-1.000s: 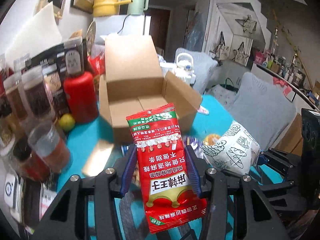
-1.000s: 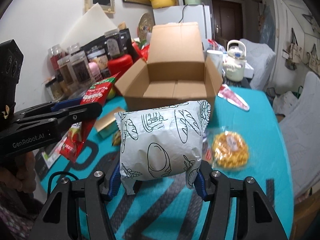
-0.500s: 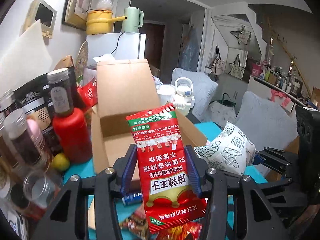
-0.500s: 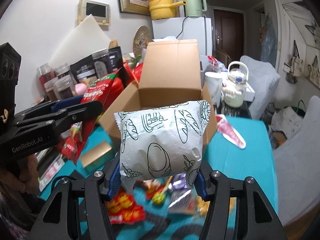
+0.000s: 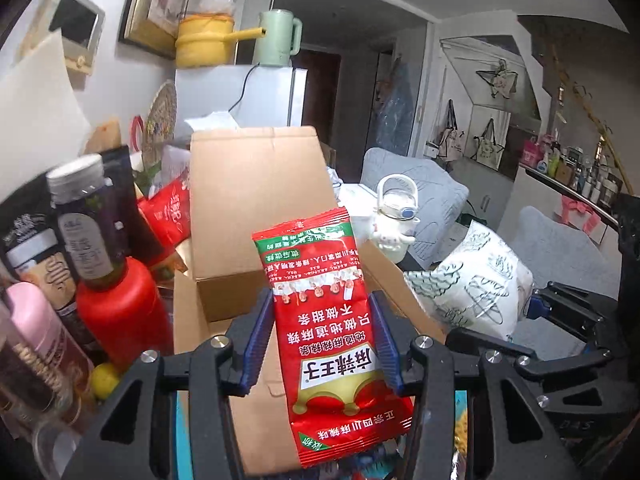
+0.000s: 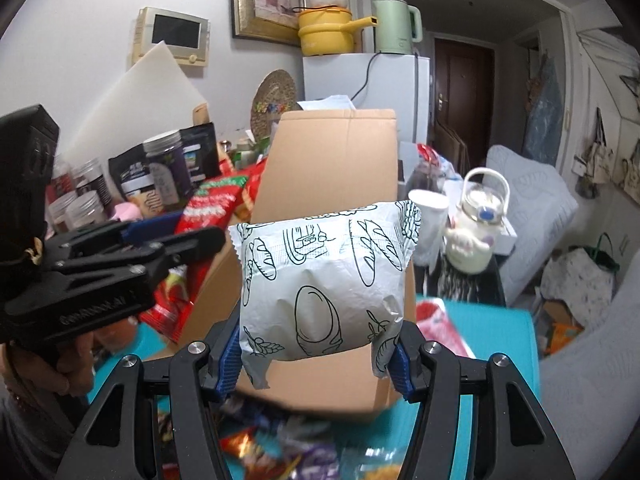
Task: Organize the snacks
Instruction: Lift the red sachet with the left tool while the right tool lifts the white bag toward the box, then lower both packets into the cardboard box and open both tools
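Observation:
My left gripper [image 5: 320,344] is shut on a red snack packet [image 5: 324,320] and holds it upright in front of an open cardboard box [image 5: 248,216]. My right gripper [image 6: 316,356] is shut on a white bread bag with black drawings [image 6: 324,284], held in front of the same box [image 6: 332,160]. The white bag also shows at the right of the left wrist view [image 5: 476,280]. The left gripper [image 6: 120,256] with the red packet [image 6: 208,208] shows at the left of the right wrist view. Loose snacks [image 6: 280,452] lie blurred on the teal table below.
Jars, bottles and a red bottle [image 5: 120,312] crowd the table left of the box. A white kettle [image 6: 476,240] and a white cup [image 6: 428,224] stand right of the box. The teal table [image 6: 492,344] ends near a grey sofa [image 6: 532,208].
Both grippers have risen and moved toward the box with their packets still held. The box now looms larger and the table surface has dropped out of the left view.

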A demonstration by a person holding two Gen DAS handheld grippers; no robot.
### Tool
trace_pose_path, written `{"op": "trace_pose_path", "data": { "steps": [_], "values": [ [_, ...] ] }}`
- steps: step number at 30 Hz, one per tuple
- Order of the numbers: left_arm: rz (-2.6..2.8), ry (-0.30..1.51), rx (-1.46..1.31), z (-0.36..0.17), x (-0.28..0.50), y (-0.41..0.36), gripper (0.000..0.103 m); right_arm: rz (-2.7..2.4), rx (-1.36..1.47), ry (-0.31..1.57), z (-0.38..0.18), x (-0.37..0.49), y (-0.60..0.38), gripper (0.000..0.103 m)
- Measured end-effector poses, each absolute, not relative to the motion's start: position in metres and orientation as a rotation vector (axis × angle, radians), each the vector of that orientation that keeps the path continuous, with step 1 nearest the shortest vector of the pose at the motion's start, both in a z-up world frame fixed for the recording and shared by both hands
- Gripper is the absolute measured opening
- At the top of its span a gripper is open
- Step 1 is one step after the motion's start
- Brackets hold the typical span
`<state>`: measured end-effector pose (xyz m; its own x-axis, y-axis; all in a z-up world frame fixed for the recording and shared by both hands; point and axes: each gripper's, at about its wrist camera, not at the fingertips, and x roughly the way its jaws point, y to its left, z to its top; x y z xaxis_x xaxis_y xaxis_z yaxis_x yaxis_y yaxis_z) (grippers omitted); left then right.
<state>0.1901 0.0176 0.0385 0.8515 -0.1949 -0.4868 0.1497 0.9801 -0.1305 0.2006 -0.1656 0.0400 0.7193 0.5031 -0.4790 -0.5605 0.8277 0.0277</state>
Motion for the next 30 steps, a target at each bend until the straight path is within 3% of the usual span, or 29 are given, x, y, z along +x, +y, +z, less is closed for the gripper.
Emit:
{"op": "trace_pose_path", "data": {
  "steps": [14,30],
  "values": [
    [-0.07,0.62,-0.034,0.011,0.261,0.03,0.047,0.633,-0.162,0.592,0.018,0.28,-0.136,0.06],
    [0.063,0.73,0.016,-0.022,0.291,0.038,0.048,0.581,-0.234,0.724,-0.019,0.313,-0.11,0.063]
  ]
}}
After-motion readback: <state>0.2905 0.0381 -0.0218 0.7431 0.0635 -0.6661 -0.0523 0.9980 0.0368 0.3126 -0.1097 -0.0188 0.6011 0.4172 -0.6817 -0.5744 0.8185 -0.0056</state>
